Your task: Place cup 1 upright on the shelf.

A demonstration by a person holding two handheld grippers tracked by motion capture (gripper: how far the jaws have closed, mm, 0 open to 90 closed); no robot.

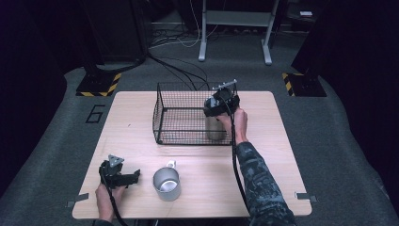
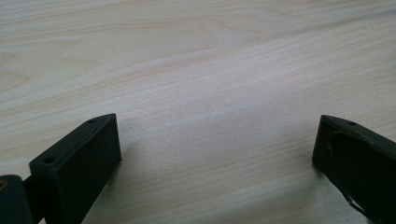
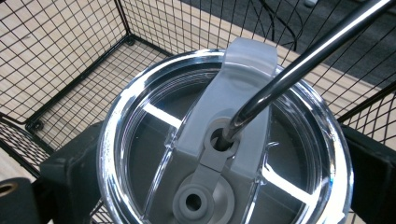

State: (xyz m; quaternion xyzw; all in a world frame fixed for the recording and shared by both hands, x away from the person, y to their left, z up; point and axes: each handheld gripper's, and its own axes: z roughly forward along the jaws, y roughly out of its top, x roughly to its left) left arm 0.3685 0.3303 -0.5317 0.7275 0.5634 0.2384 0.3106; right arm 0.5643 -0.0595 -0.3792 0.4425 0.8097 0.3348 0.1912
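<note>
Tumbler (image 3: 224, 154) pinched by R tool (image 1: 217, 113) | near basket (image 1: 162, 117) corner | L tool (image 2: 215, 154) spread, bare table (image 2: 196, 60)

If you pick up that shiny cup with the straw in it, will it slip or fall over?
The tumbler looks like smooth polished metal, so it may slip; the right tool's jaws sit on both sides of it just under the lid. It stands tall and narrow inside the wire basket, so a knock could tip it. Its metal straw sits loosely in the hole and might rattle.
</note>
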